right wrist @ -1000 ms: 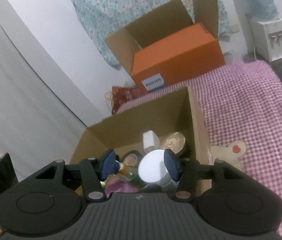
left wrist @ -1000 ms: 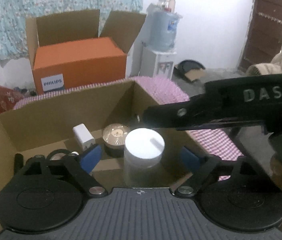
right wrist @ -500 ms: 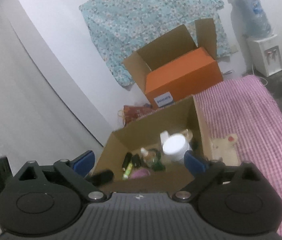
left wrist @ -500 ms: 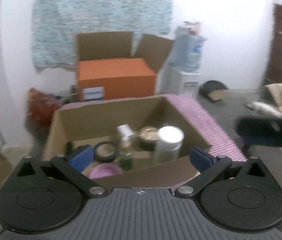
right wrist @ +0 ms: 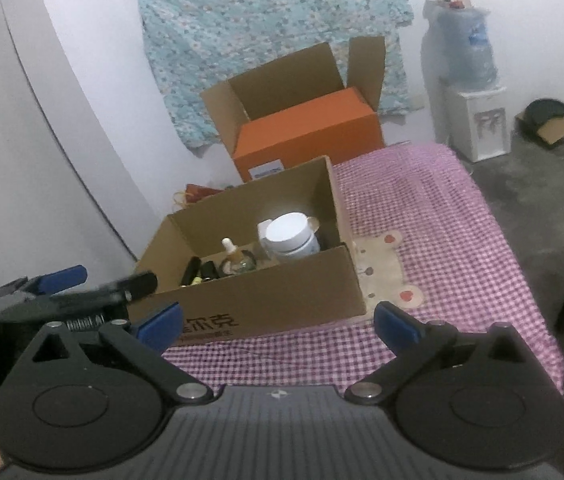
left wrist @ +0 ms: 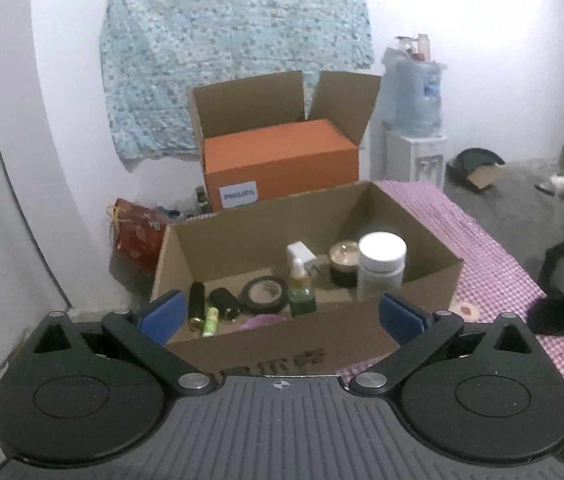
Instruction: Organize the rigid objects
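1. Both grippers sit back from the open brown cardboard box [left wrist: 305,344], which rests on a pink-and-white checked bedspread [right wrist: 441,240]. In the left wrist view the box fills the middle of the frame; in the right wrist view it's centre-left.

2. Left gripper [left wrist: 282,316]: jaws spread as wide as they go, with nothing between the blue pads. Right gripper [right wrist: 278,322]: same, its jaws have just been opening, and they're empty, only the box front and bedspread show between them.

3. Inside the box, going by the left wrist view: a white-lidded round plastic jar [left wrist: 381,266] at the right end, a small dark jar with a gold lid [left wrist: 343,264] just left of it, a white plug-style charger block [left wrist: 301,256] behind, a small green glass dropper bottle [left wrist: 301,288] in the middle, a black roll of tape [left wrist: 264,294] lying flat, and some dark tube-shaped bits at the left end that I can't really identify.

4. Handling guess: the white jar looks rigid and fairly light, with smooth sides that could be a bit slippery. I'd grab it across the body just under the lid, not on the lid itself.

5. The dropper bottle looks like glass, so fragile and tippy. Take it low on the body, not the thin neck.

6. On the bedspread outside the box I can't see anything loose, so the sorting looks mostly done to me.
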Available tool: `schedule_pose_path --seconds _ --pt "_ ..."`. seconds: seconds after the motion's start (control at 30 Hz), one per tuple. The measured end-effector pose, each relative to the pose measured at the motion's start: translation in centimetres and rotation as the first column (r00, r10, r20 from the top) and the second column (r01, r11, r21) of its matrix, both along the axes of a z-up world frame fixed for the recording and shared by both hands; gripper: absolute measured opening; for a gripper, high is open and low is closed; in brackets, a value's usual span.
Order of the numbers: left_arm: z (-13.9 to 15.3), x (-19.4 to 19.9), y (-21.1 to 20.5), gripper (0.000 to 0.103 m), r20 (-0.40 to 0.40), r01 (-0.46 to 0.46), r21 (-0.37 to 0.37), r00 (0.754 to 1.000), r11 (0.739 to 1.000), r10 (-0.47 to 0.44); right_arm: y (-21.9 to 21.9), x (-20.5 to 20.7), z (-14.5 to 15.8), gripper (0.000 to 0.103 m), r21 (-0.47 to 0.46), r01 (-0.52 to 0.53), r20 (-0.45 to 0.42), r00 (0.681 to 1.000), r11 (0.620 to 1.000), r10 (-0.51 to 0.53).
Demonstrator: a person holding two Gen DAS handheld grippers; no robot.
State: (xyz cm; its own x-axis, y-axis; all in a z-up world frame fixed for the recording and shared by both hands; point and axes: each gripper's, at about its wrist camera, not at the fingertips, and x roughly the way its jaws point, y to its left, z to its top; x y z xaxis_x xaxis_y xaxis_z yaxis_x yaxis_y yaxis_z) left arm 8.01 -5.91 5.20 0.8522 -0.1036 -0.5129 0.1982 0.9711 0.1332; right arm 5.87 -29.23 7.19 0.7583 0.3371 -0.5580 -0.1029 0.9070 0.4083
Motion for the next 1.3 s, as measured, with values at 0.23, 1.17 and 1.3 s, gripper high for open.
schedule_pose_path --seconds 0.23,1.17,1.3 --pt "-1.0 0.9 0.8 0.103 -0.089 -0.047 -0.035 0.995 0.998 0.044 1.8 0.7 0.1 0.103 -0.136 0.056 0.029 0.998 0.989 -0.052" --pt "-2.0 5.7 3.0 0.103 -0.197 -0.178 -0.046 0.966 0.983 0.165 5.8 8.8 -2.2 0.103 -0.278 0.004 -0.061 0.998 0.96 -0.021" --pt "-2.1 5.8 2.9 0.103 -0.201 -0.18 -0.045 0.965 0.983 0.168 5.7 9.0 -2.3 0.103 -0.287 0.0 -0.06 0.998 0.958 -0.018"
